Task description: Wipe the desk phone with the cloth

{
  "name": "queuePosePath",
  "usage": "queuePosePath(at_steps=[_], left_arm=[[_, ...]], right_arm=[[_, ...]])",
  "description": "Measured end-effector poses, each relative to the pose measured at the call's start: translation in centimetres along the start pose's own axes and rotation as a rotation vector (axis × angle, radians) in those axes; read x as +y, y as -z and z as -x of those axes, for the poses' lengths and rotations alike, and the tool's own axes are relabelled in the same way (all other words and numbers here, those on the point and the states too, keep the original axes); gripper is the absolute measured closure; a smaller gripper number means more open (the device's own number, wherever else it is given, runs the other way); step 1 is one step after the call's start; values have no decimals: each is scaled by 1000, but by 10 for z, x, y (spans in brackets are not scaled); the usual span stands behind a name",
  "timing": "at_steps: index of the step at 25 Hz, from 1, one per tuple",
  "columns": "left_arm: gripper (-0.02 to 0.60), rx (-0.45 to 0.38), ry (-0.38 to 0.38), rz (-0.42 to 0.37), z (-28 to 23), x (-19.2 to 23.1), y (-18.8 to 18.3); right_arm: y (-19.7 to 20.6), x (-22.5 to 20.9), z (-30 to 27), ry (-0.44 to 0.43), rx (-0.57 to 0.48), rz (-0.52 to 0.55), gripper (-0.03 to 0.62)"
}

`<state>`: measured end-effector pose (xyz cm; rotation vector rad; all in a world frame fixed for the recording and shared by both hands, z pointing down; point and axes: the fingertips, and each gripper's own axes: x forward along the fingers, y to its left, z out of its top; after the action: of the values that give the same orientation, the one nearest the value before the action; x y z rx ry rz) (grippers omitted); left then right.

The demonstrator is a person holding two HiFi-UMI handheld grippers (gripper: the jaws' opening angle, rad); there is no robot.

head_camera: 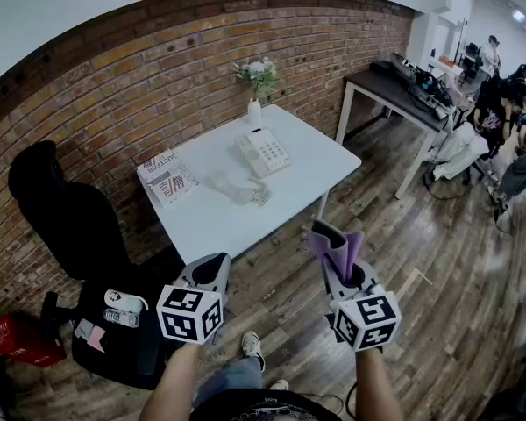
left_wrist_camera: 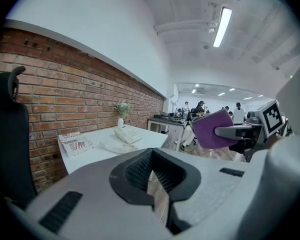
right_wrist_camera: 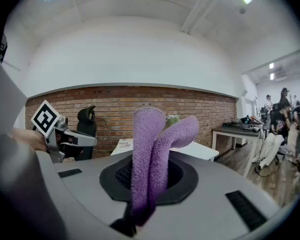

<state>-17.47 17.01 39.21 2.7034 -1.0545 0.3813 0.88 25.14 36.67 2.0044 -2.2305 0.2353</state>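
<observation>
The white desk phone sits on the white table by the brick wall, with its handset lying off the cradle beside it. Both grippers hang well short of the table, above the wood floor. A folded purple cloth sticks up from my right gripper, which is shut on it; the same cloth fills the right gripper view. My left gripper is shut with nothing in it. From the left gripper view the phone shows far off, and the cloth at the right.
A vase of flowers stands at the table's far edge and a printed booklet lies at its left end. A black office chair is at my left. A darker desk and several people are at the far right.
</observation>
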Motion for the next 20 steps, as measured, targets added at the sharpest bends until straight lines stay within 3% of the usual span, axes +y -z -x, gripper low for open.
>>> queuePosePath(at_steps=[10, 20], left_arm=[[577, 11, 13, -3, -29, 2, -4], [577, 43, 41, 11, -121, 55, -27]], right_arm=[[7, -20, -18, 20, 11, -25, 548], [0, -57, -114, 32, 52, -47, 548]])
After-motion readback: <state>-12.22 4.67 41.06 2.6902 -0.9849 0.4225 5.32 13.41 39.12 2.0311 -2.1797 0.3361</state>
